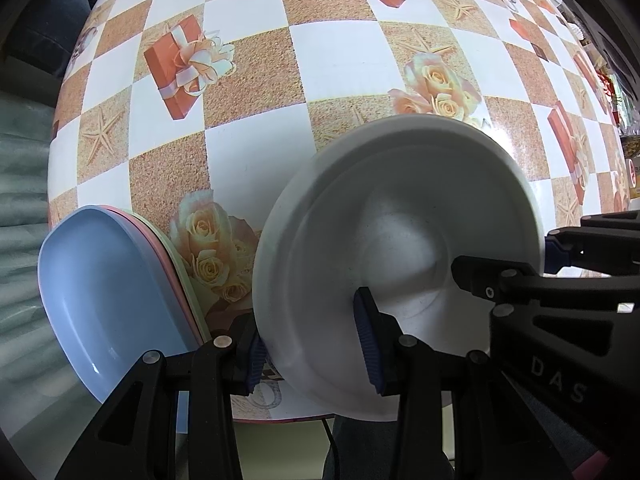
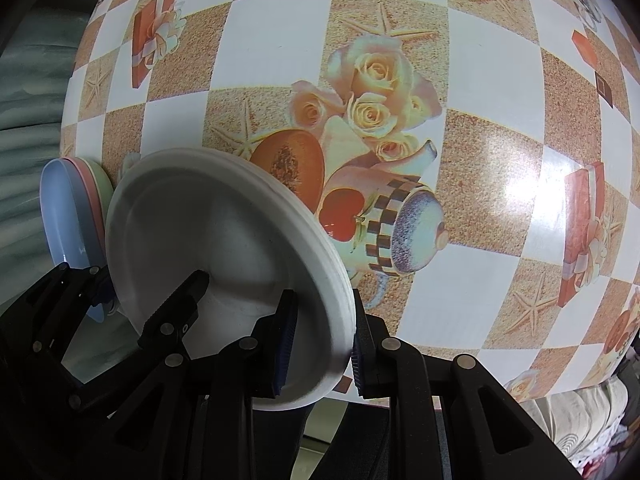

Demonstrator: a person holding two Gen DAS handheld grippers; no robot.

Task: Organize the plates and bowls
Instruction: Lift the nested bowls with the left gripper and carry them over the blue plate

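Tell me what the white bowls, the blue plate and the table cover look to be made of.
White bowls: probably matte plastic or melamine; dull, faintly speckled surface, thin stacked rims.
Blue plate: likely glossy plastic; small sharp highlight, uniform pastel colour.
Table cover: seemingly printed vinyl or oilcloth; smooth sheen with broad glare over the pattern.

— From where is the bench (image 1: 248, 160) viewed?
— It is looked down on closely from both wrists, past each camera's own jaws.
— What is shared by the two views?
— The white bowl (image 1: 400, 240) (image 2: 224, 240) is seen near in both, with the stacked plates (image 1: 112, 288) (image 2: 76, 208) at its left
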